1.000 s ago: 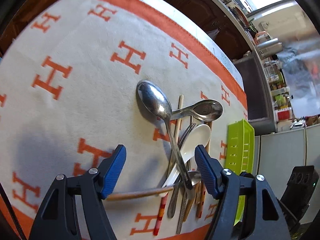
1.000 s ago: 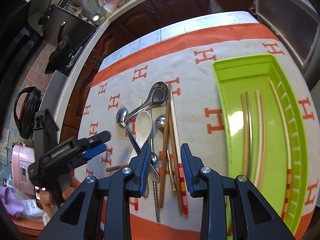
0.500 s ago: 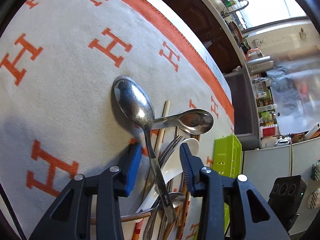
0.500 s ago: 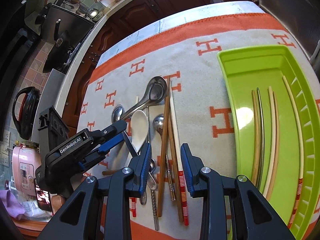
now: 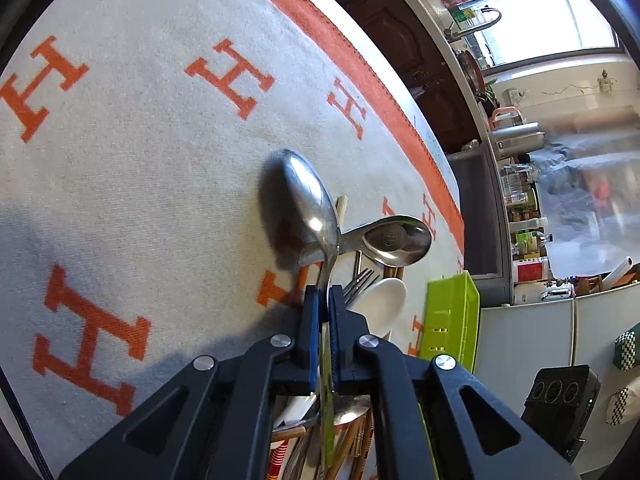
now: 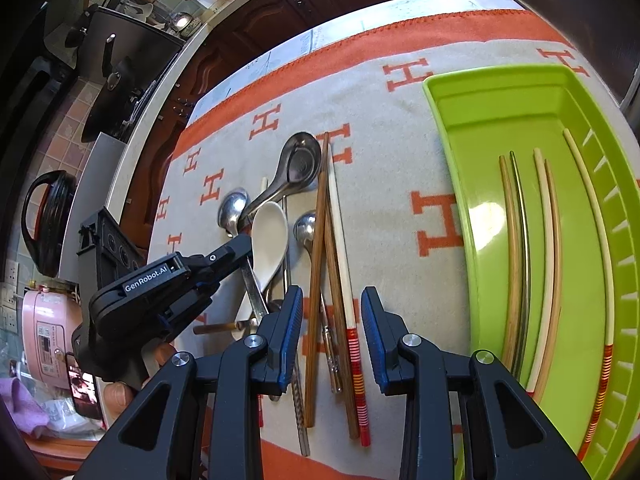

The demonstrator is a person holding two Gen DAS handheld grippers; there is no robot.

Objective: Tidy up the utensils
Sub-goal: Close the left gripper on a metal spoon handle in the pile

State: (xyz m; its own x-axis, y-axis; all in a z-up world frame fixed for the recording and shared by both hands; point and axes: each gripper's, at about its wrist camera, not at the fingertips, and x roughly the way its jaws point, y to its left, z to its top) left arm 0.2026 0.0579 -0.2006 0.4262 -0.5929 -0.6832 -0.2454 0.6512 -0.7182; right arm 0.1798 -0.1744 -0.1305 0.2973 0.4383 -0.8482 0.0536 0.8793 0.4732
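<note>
A pile of utensils lies on an orange-and-cream cloth (image 6: 372, 92). My left gripper (image 5: 324, 292) is shut on the handle of a large steel spoon (image 5: 308, 204), whose bowl points away from me; in the right wrist view the left gripper (image 6: 236, 248) sits at the pile's left side on that spoon (image 6: 233, 210). A second steel spoon (image 5: 396, 236), a white ceramic spoon (image 6: 270, 236) and a fork (image 5: 360, 280) lie beside it. My right gripper (image 6: 330, 312) is open and empty, hovering over brown chopsticks (image 6: 316, 264) and a cream chopstick with red stripes (image 6: 344, 280).
A green tray (image 6: 480, 120) at the right holds several chopsticks (image 6: 548, 240). Dark kitchen cabinets (image 6: 280, 12) and a counter lie beyond the table's far edge. A pink appliance (image 6: 40, 332) stands at the left.
My left gripper moved forward along the large steel spoon's handle and closed on it. My right gripper stayed open and edged forward over the chopsticks.
</note>
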